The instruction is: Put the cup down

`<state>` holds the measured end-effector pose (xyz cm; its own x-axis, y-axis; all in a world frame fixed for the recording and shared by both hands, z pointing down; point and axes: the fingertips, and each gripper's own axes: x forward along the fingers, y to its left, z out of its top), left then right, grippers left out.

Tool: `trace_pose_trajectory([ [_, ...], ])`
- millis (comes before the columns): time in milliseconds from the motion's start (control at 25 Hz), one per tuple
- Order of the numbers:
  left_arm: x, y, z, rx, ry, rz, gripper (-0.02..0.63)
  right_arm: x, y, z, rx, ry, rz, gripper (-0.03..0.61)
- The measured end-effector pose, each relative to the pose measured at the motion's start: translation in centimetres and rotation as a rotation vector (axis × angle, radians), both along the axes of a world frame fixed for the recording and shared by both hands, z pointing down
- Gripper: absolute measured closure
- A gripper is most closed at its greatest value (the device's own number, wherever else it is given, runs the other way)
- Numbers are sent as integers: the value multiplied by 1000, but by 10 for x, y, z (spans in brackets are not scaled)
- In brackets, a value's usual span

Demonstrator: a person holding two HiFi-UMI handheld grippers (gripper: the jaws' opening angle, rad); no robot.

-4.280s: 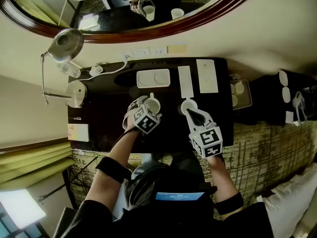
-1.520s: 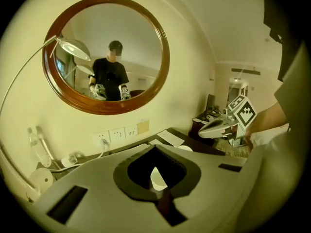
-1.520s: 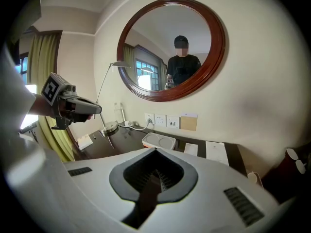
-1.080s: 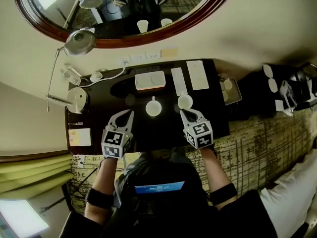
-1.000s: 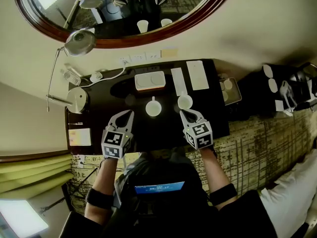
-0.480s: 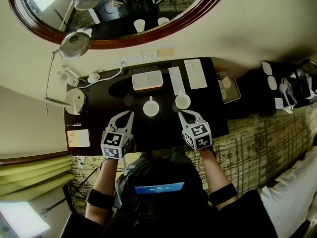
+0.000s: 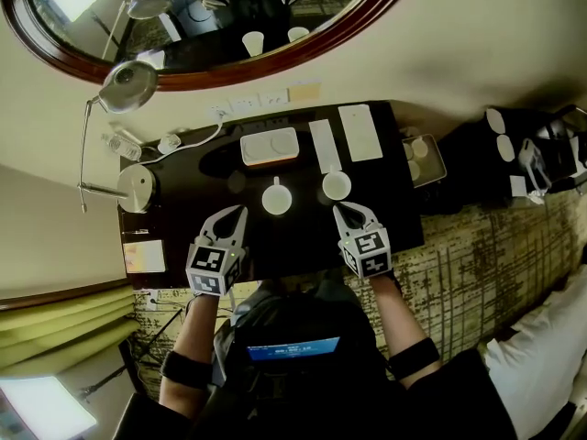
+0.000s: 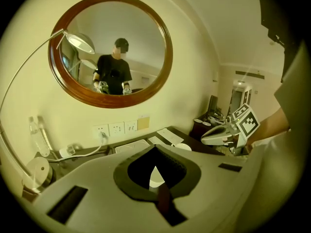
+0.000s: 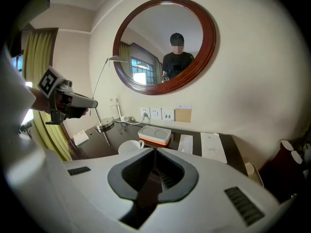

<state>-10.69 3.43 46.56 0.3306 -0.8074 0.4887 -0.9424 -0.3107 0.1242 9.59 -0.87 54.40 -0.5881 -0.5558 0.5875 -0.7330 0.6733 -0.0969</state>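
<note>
My left gripper is sitting shut, empty. The right gripper is all but shut, jaws just parting, empty. The cup is standing on the desk just ahead, so forward drift risks tipping it.

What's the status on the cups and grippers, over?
Left gripper shut, empty. Right gripper shut, empty. Handled cup and second cup upright on desk, neither gripped. Nothing in the way.

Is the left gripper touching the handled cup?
Apart. The head view shows bare table between the left gripper and the handled cup.
</note>
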Motion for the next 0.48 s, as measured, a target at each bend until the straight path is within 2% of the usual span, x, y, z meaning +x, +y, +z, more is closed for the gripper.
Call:
trace_pose_trajectory([
  [80,-1,1,2,-5,0,1,614,3,1,10,3,11,11,475],
  [160,-1,2,5,-15,-5,7,613,8,3,26,-11,14,34,334],
  [240,-1,2,8,-28,-11,13,614,16,3,42,-25,14,71,248],
  [360,-1,3,14,-46,-25,28,612,26,1,65,-51,5,133,150],
  [480,1,2,19,-63,-36,41,613,31,-5,86,-60,1,170,115],
])
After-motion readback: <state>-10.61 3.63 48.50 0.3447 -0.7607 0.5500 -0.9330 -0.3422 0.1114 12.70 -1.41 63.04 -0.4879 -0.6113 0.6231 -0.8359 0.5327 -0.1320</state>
